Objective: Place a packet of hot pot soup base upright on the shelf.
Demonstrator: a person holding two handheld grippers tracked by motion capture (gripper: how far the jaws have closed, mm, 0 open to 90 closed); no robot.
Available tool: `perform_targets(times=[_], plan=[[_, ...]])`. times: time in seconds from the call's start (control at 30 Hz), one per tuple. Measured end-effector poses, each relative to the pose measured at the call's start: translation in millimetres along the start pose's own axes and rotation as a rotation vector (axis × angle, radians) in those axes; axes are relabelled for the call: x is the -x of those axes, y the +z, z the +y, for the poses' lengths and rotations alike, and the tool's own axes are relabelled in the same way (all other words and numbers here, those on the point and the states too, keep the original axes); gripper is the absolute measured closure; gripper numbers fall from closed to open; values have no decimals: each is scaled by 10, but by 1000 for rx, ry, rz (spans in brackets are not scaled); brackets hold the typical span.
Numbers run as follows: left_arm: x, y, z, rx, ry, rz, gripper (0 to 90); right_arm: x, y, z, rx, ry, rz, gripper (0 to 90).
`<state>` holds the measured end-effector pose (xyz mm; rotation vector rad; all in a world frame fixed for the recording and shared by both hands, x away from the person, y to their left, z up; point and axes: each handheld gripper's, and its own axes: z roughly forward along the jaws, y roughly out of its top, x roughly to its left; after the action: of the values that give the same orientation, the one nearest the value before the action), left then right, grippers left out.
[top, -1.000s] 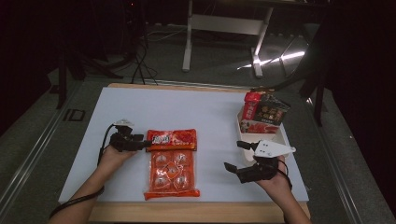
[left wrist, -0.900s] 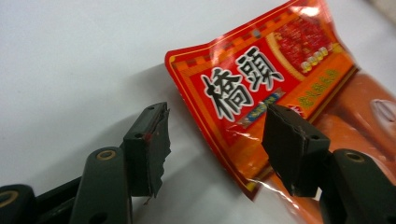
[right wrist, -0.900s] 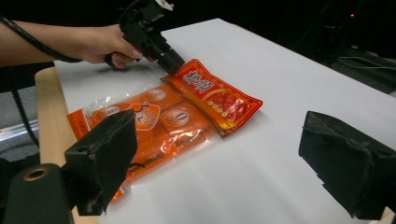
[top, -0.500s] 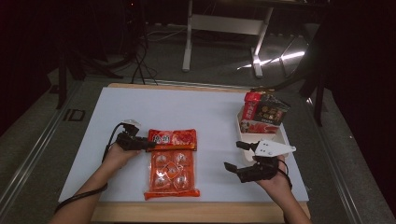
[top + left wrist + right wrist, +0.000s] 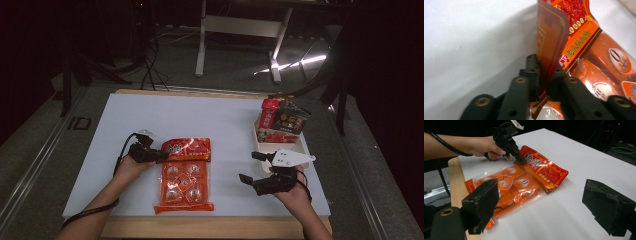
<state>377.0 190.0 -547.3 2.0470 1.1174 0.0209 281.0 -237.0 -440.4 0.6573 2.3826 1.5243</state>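
Now clamping the left gripper [image 5: 161, 155] onto the red packet's [image 5: 186, 149] lifted corner, lower left of centre (probably starting a pull), leaving the right gripper [image 5: 255, 167] gaping, idling lower right.

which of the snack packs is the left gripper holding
The orange pack lying flat mid-table: the left gripper pinches its top left corner. The other packs stand upright in the tray at far right.
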Motion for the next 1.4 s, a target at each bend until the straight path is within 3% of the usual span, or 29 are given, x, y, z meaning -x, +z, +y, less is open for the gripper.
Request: perform_targets(times=[0.17,0.23,0.53,0.77,1.07,1.33,1.4], plan=[[50,-43,15,17,27,28,894,4,3,4,0,3,7,143],[88,-100,30,50,34,26,895,7,1,7,-1,6,4,143],[158,-239,99,64,48,18,895,-22,32,13,-22,-6,-2,108],[350,-449,253,134,90,-6,896,2,5,20,-16,14,7,108],[540,-567,388,171,139,-25,896,-14,-51,57,0,11,-29,133],[652,-637,431,199,169,-39,897,-4,-65,85,8,28,-32,149],[735,-698,453,215,198,-57,897,-7,-56,95,15,37,-37,165]])
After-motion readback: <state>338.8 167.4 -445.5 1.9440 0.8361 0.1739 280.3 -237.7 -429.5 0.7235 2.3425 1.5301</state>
